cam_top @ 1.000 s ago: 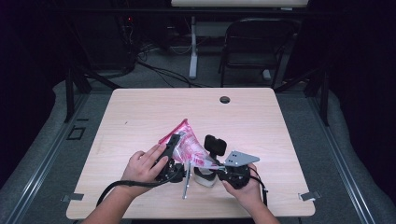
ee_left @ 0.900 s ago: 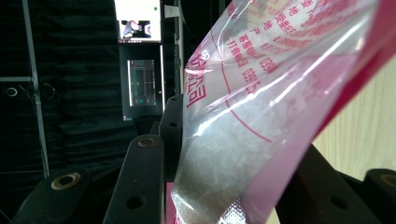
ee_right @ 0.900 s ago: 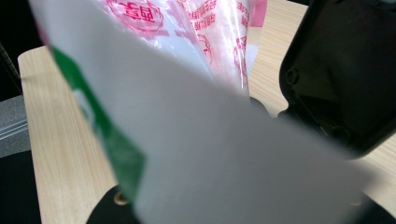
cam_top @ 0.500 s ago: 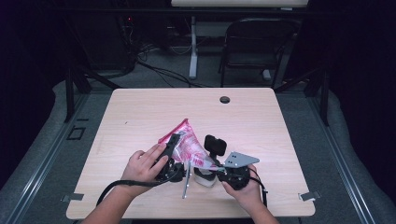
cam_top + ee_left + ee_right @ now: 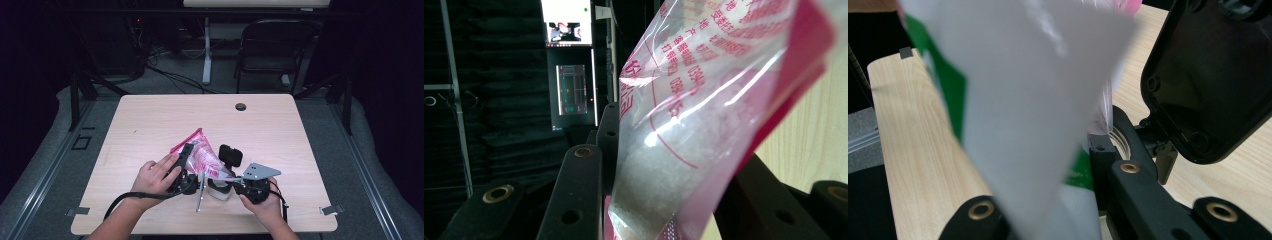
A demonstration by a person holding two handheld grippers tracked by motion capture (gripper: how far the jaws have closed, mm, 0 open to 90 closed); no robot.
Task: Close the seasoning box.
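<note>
Claws (image 5: 186, 161) (image 5: 226, 179) clamp pink bag (image 5: 200, 152) and white packet (image 5: 1023, 125).

I read this as a lab or recording studio rather than a home. My wooden table (image 5: 280, 125) stands on grey floor mats (image 5: 65, 130), black curtains (image 5: 489, 125) enclose it, cables (image 5: 170, 75) run along the top of the frame beside a folding chair (image 5: 272, 50), and a lit monitor (image 5: 566, 22) (upper left, left gripper view) glows.

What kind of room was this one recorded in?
Probably a lab or recording studio, not a home: a bare wooden table ringed by black curtains, lit monitor screens behind, and a folding chair among floor cables.
</note>
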